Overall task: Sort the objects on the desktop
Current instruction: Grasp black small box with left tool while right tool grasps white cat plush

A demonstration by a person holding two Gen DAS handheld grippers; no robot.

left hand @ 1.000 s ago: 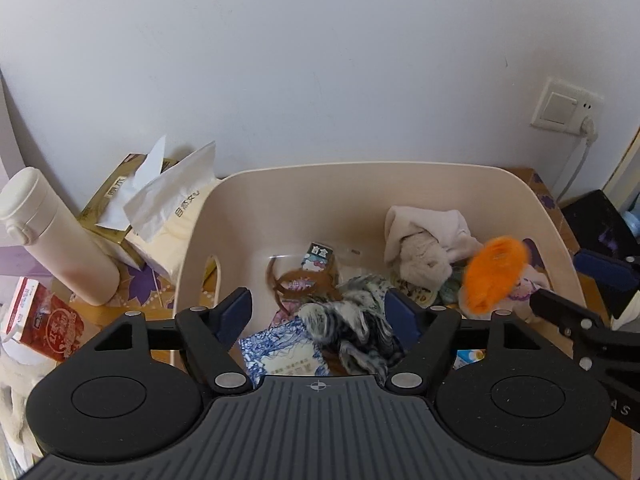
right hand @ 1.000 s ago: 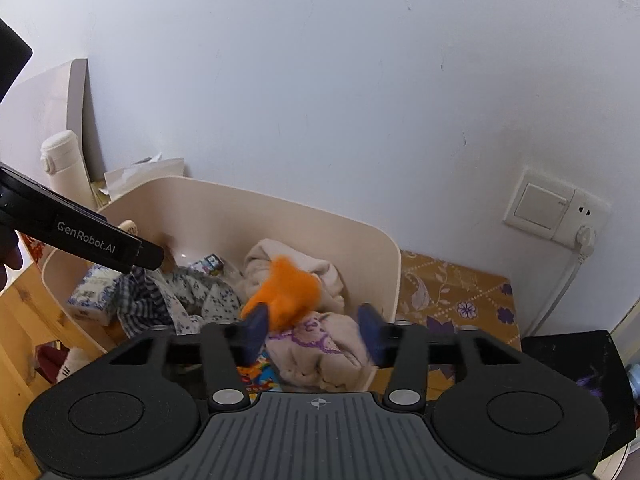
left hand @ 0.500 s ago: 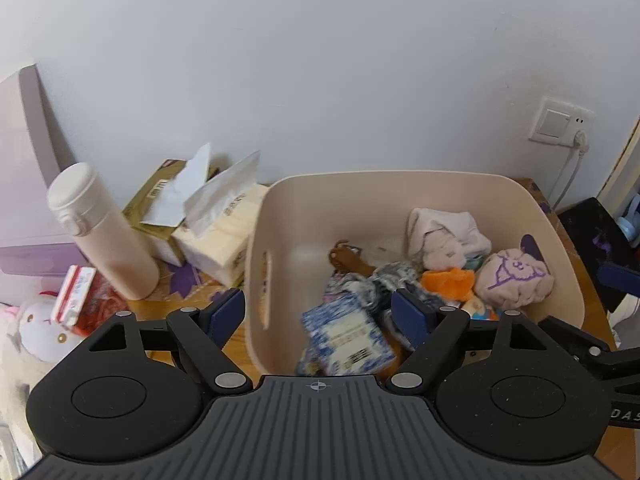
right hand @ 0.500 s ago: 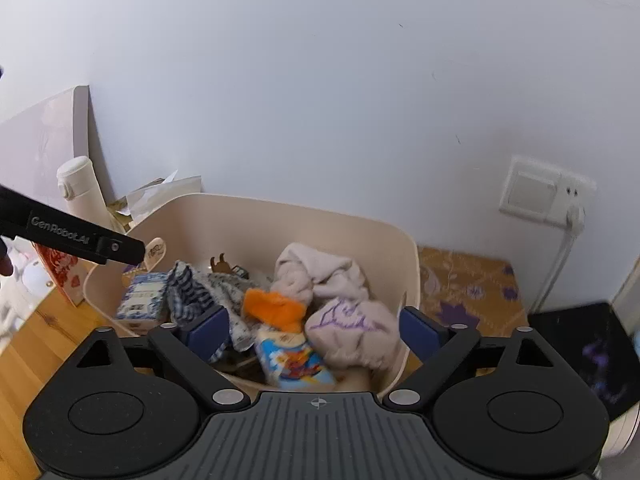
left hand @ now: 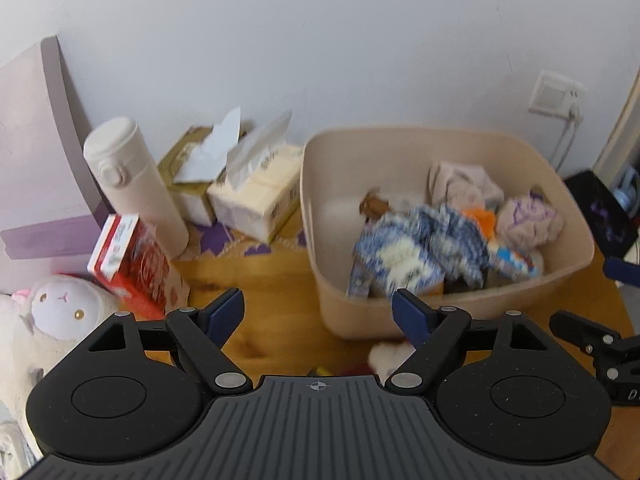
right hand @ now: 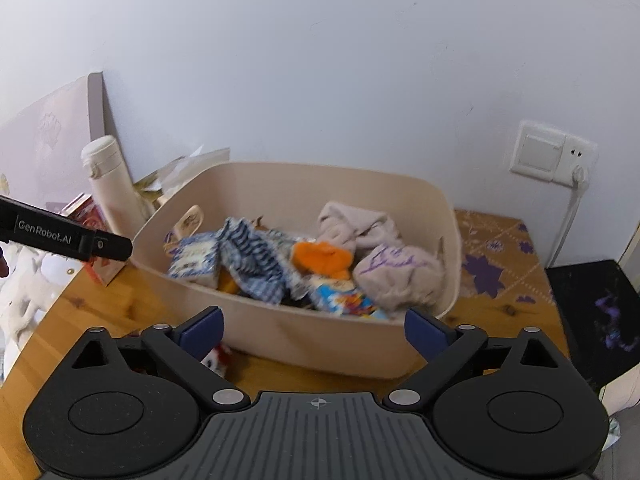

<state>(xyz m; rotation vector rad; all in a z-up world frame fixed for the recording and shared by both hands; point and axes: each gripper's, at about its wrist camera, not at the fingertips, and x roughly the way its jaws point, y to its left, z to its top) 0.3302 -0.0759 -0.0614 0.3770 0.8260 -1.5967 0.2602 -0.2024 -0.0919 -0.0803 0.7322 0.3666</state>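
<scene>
A: On the wooden counter [left hand: 280,280], a beige bin [left hand: 448,312] against a plain white wall [left hand: 320,40]. Inside the bin: blue-and-white checked cloth [right hand: 256,264], an orange piece [right hand: 320,256], a blue patterned packet [right hand: 194,260], pale bundled fabric with purple marks [right hand: 400,276], a colourful snack pack [right hand: 344,296].

B: Left of the bin, beside it?

A: Two tissue boxes [left hand: 256,196] near the wall, then a cream flask [left hand: 136,176] upright, a red carton [left hand: 128,260] leaning, a white plush sheep [left hand: 60,312] at the edge. Purple-flowered mat [right hand: 492,256] under the far right side. Wall socket with a plugged cable [right hand: 556,156] to the right; lilac board [left hand: 36,152] propped at left.

B: And the tools?

A: Left hand-held gripper [left hand: 320,316] spread wide, holding nothing, hovering over bare wood in front of the bin. Right hand-held gripper [right hand: 316,328] likewise spread wide and empty, before the bin's near wall. Something small, white and red [right hand: 218,356] on the wood just beneath it; too blurred to name.
</scene>
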